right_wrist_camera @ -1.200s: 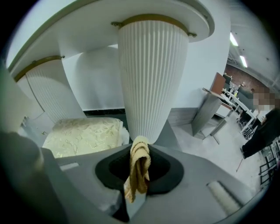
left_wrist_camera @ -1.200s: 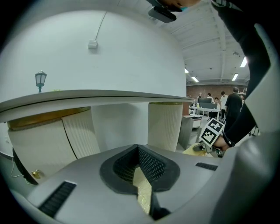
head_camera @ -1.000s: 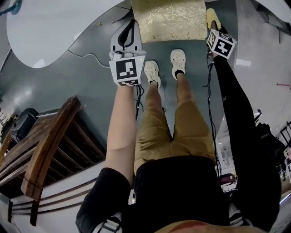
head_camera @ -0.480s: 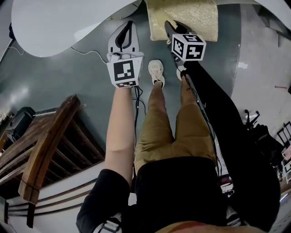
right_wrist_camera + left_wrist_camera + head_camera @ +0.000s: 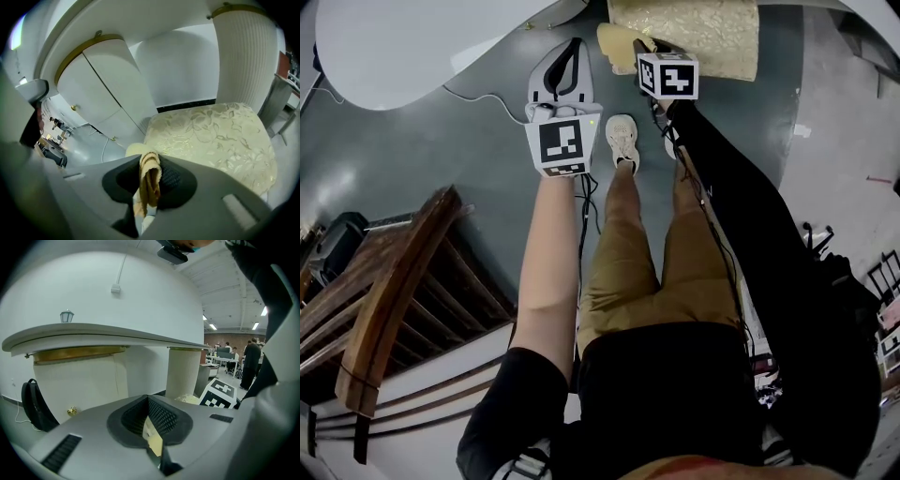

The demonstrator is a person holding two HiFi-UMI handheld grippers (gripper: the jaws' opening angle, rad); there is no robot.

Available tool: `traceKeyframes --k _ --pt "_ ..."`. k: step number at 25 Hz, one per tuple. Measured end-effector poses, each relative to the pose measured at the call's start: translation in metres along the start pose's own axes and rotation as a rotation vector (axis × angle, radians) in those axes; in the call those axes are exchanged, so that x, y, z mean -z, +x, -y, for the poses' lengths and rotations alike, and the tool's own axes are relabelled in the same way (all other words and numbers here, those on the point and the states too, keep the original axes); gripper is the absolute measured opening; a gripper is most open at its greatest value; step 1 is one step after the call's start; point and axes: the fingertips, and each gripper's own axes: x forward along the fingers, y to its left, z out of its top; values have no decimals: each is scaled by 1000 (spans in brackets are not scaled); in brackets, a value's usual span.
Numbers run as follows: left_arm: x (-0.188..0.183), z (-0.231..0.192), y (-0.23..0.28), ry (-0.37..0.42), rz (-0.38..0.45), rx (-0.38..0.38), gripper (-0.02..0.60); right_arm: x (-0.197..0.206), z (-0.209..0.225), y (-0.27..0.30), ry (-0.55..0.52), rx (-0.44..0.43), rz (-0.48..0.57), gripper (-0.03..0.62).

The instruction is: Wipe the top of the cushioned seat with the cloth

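Both jaws of right hand-held gripper (image 5: 147,190) tight on cloth (image 5: 151,168) near cushioned seat (image 5: 213,136); left hand-held gripper (image 5: 153,437) closed.

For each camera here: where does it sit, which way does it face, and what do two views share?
Head view: on the person's head, aimed steeply down; shows legs, shoes, both arms, the left gripper and right gripper.
Left gripper view: on the left gripper, along its shut, empty jaws toward a white curved ledge; a dark sleeve at right.
Right gripper view: on the right gripper, along jaws shut on the cloth toward the cushioned seat.
Shared: head and right gripper views both show the cushioned seat and the cloth.
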Motion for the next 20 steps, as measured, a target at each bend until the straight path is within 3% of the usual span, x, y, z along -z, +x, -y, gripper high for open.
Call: traceKeyframes --k 20 --pt "-33 106 65 42 -2 65 6 -3 276 -100 97 310 33 57"
